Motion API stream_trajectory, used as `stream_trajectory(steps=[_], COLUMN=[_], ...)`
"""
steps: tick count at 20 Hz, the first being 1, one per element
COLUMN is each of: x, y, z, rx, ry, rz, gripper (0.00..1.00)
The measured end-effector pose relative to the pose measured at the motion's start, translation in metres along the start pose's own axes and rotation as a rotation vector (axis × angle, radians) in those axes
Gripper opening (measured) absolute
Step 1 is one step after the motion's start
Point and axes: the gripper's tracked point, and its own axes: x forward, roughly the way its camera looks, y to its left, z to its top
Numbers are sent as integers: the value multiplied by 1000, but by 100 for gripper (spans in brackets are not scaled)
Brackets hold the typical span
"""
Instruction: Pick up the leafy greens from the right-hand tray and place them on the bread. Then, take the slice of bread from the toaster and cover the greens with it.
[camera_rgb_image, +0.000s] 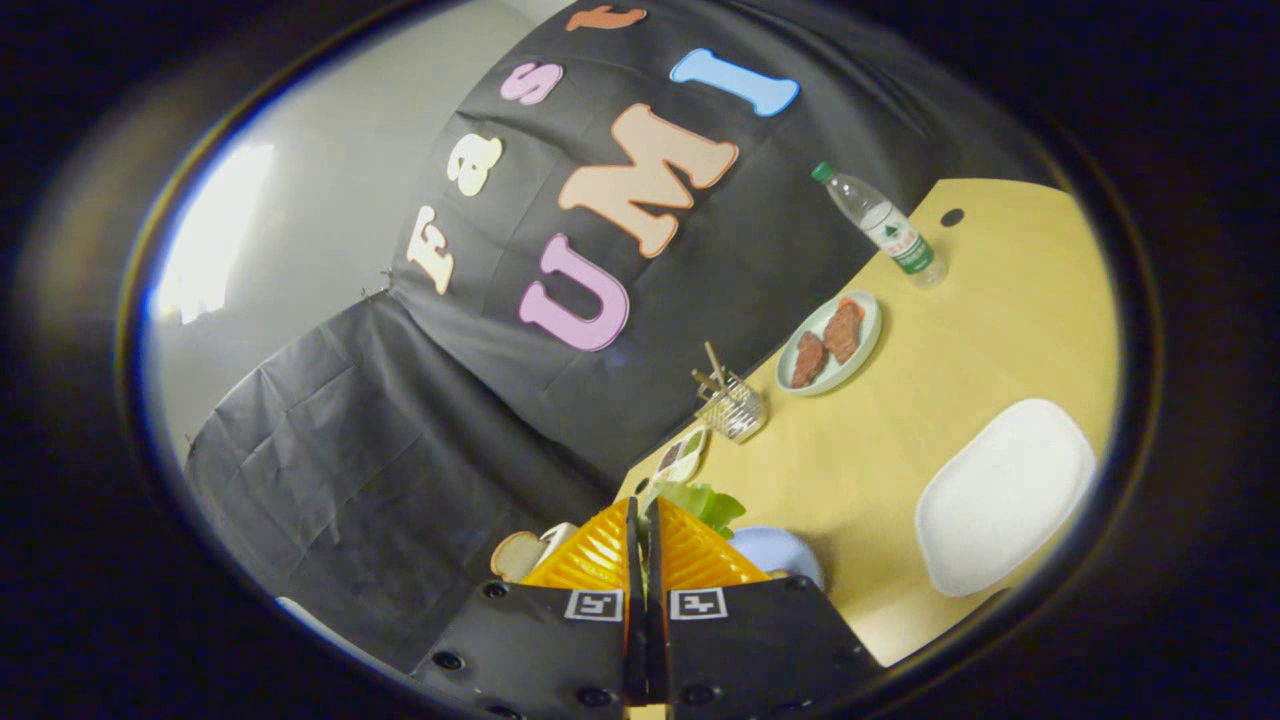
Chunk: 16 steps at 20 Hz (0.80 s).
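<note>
Bread slice (516, 553) sits just left of my fingers. Gripper (645, 520) clenched, fingers together, seemingly nipping the leafy greens (708, 502) poking out right, presumably for carrying. Pale blue plate (775, 553), then empty white tray (1003, 492) further right.

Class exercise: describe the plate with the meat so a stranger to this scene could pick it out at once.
Start at the yellow table against the black cloth wall. The round pale plate sits between the water bottle and the wire basket. Unlike the bare white plate, it carries two brown meat pieces.
</note>
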Motion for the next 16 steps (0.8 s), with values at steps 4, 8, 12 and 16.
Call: stream_trajectory(steps=[4, 8, 12, 16], x=[24, 41, 52, 46], y=[13, 15, 0, -40], z=[-32, -61, -86, -92], rx=[-4, -9, -27, -119], ry=[57, 111, 182, 227], rz=[22, 16, -36, -181], gripper=[3, 3, 3, 4])
